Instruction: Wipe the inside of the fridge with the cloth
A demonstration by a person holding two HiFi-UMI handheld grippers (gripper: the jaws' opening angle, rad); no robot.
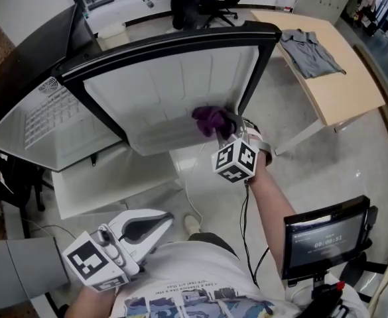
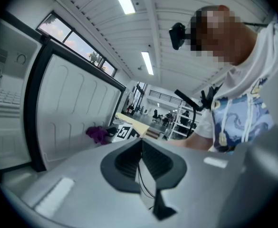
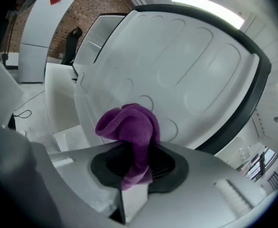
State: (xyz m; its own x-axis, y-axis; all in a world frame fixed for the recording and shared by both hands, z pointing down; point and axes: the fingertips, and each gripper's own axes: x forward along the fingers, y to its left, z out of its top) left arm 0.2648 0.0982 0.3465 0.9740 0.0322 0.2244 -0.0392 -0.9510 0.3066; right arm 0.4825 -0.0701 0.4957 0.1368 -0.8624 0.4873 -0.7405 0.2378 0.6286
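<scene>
The right gripper [image 3: 136, 164] clamps a bunched purple terry cloth [image 3: 129, 125], which juts straight ahead of its jaws toward the white moulded plastic fridge lining [image 3: 196, 65] just beyond. The left gripper [image 1: 162, 221], jaws together and empty, hangs well behind.

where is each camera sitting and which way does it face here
Head view: on the person's head, facing steeply down at the white fridge panel; shows both arms, the left hand-held gripper and the right hand-held gripper.
Left gripper view: on the left hand-held gripper, looking along its shut, empty jaws toward the person's torso and the ceiling.
Right gripper view: on the right hand-held gripper, looking along jaws shut on the purple cloth, facing the panel.
Shared: all three show the cloth and the panel.
</scene>
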